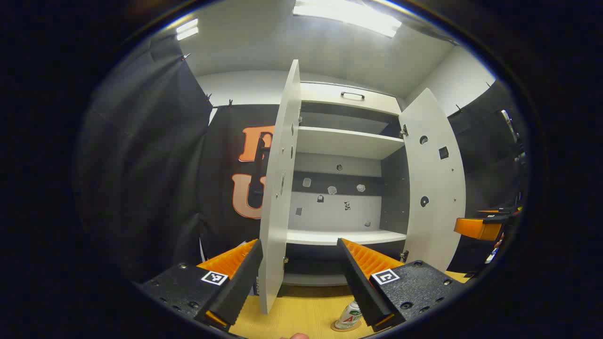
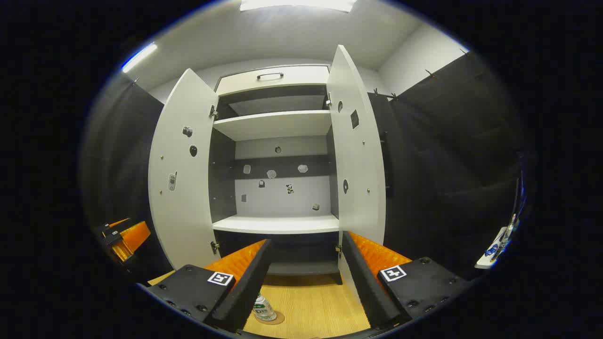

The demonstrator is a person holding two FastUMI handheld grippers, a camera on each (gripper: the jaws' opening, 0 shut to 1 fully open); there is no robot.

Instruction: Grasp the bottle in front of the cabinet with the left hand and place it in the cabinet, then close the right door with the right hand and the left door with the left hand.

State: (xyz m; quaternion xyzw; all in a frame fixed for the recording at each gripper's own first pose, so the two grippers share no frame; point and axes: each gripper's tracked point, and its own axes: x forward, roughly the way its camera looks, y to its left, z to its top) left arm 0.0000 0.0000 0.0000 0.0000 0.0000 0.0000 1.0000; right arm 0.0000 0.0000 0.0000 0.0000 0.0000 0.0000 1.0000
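Observation:
A small bottle [image 1: 349,315] with a white and green label stands on a round coaster on the wooden table [image 1: 301,308], in front of the white cabinet. My right finger partly hides it. Both cabinet doors stand open: the left door [image 1: 280,188] edge-on before me, the right door [image 1: 435,188] swung out. My left gripper [image 1: 298,242] is open and empty, above and short of the bottle. In the right gripper view the bottle [image 2: 263,308] shows beside the left finger, and my right gripper [image 2: 306,240] is open and empty, facing the cabinet between its left door [image 2: 181,179] and right door [image 2: 355,155].
The cabinet has a lower shelf [image 2: 278,225], an upper shelf [image 2: 273,123] and a top drawer with a handle [image 2: 270,75]. Black cloth walls close in both sides. The other gripper shows far off at the right [image 1: 478,228] and at the left [image 2: 123,235].

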